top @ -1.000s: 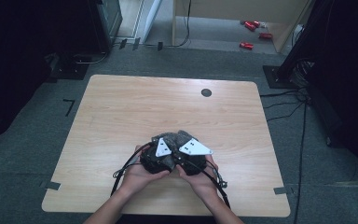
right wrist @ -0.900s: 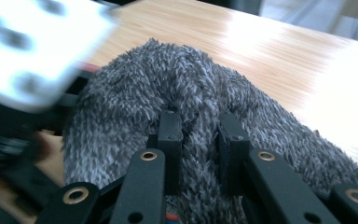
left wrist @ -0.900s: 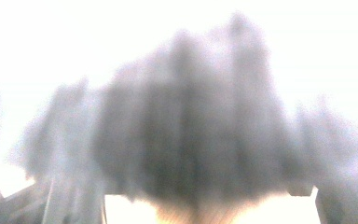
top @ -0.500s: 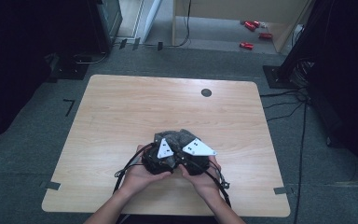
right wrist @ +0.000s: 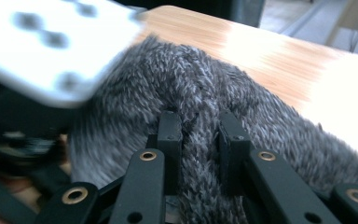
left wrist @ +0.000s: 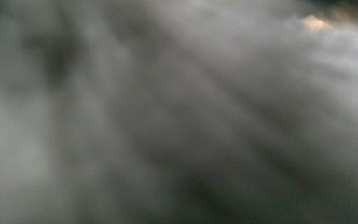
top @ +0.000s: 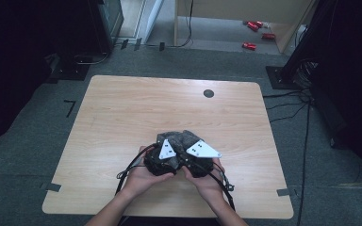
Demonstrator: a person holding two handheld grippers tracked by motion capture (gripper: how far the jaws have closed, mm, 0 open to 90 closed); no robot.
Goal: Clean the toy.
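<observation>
Both hands sit at lower centre of the high view, side by side, each holding its tongs over the near part of the wooden counter [top: 122, 117]. The left tongs [top: 162, 141] and right tongs [top: 188, 141] point up-frame, into the same grey fuzzy cloth [top: 179, 138], which lies bunched on the counter just ahead of the hands, touching both tools.

Right tongs [right wrist: 199, 128]: clamped on a raised fold of the cloth [right wrist: 200, 93]. In the right gripper view the two black jaws stand close together with a ridge of the grey pile pinched between them.

Left tongs: the left gripper view is grey blur, cloth [left wrist: 177, 116] right up against the lens. Jaws together; can't tell from the frames if any cloth is caught between them.

Grey three-cornered plates of both tools nearly meet at frame centre-low in the high view; the left tool's plate [right wrist: 51, 42] fills the upper left of the right gripper view.

Versus a second ago: no real change. Hands, tongs and cloth sit in the same spot, same bunch shape, cables [top: 127, 172] still trailing down-frame off the near edge.

Also in frame: dark round grommet [top: 209, 93] in the counter at upper right, well apart from the cloth; red items [top: 257, 28] on the floor at top right.
</observation>
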